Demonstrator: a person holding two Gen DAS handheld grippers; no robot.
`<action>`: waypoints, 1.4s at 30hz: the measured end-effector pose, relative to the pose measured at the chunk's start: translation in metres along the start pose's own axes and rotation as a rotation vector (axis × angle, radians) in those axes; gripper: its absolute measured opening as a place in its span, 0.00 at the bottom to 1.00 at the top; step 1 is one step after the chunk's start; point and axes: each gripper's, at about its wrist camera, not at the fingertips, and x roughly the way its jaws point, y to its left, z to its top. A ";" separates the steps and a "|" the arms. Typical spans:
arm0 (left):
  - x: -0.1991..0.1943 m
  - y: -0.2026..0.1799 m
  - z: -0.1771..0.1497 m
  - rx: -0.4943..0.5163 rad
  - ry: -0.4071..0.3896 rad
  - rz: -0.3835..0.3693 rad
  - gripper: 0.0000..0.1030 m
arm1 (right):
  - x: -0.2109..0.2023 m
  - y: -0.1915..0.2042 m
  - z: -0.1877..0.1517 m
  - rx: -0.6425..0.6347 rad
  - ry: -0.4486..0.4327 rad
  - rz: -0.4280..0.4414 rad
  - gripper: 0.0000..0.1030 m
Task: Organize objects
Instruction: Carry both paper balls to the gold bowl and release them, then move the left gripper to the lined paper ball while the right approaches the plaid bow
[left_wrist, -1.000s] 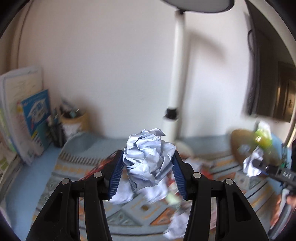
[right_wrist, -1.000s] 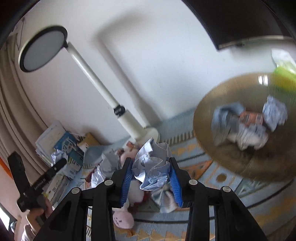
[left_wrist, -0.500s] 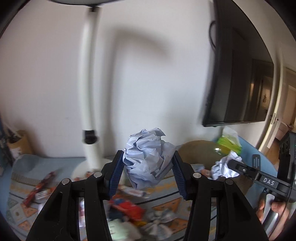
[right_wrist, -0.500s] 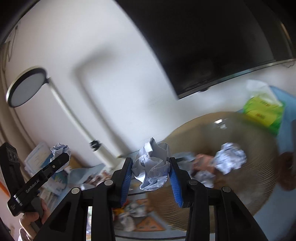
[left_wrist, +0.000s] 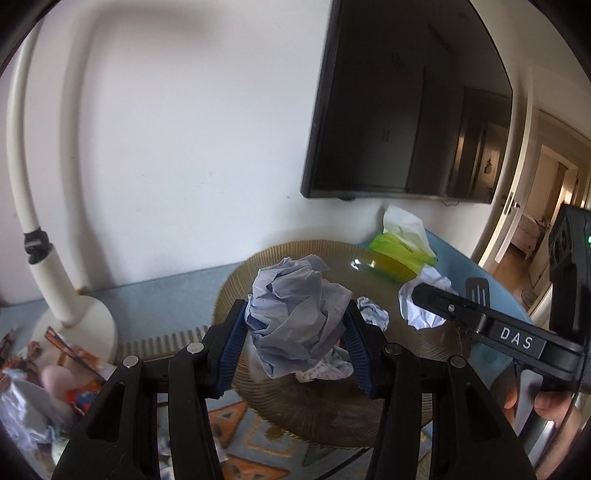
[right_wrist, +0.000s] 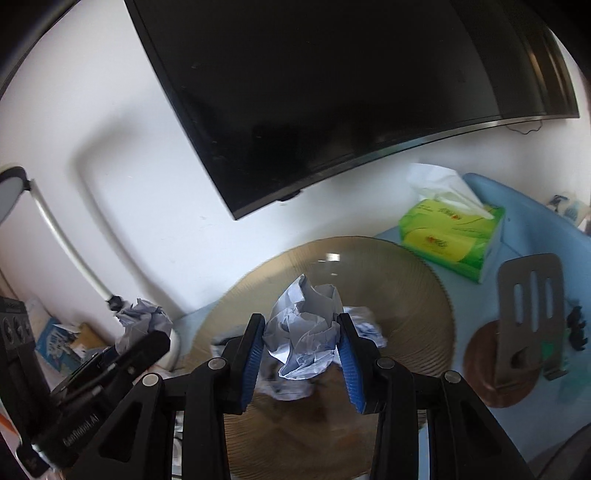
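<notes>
My left gripper (left_wrist: 295, 332) is shut on a crumpled ball of pale blue paper (left_wrist: 295, 317) and holds it above the near left part of a round ribbed gold plate (left_wrist: 436, 347). My right gripper (right_wrist: 301, 339) is shut on another crumpled paper ball (right_wrist: 306, 332), held over the same plate (right_wrist: 413, 314). Several crumpled papers (left_wrist: 373, 314) lie in the plate. The right gripper also shows at the right of the left wrist view (left_wrist: 424, 302). The left gripper also shows in the right wrist view (right_wrist: 147, 328).
A green tissue box (right_wrist: 454, 236) stands behind the plate. A dark spatula (right_wrist: 528, 317) lies over a round brown coaster at the right. A white lamp base (left_wrist: 74, 325) stands at the left, with loose wrappers and paper (left_wrist: 44, 384) beside it. A dark screen (right_wrist: 332, 92) hangs on the wall.
Both grippers have swung to the right, away from the lamp and clutter, and now hold their paper balls over the gold plate. Both stay shut on the paper.
</notes>
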 end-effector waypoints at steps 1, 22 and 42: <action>0.005 -0.005 -0.003 0.007 0.012 -0.008 0.47 | 0.003 -0.002 -0.001 0.003 0.007 -0.005 0.37; 0.027 -0.021 -0.027 0.068 0.134 -0.019 1.00 | 0.023 0.002 -0.011 0.081 0.073 -0.033 1.00; -0.146 0.109 0.008 0.050 -0.013 0.251 1.00 | -0.018 0.144 -0.031 -0.081 0.051 0.138 1.00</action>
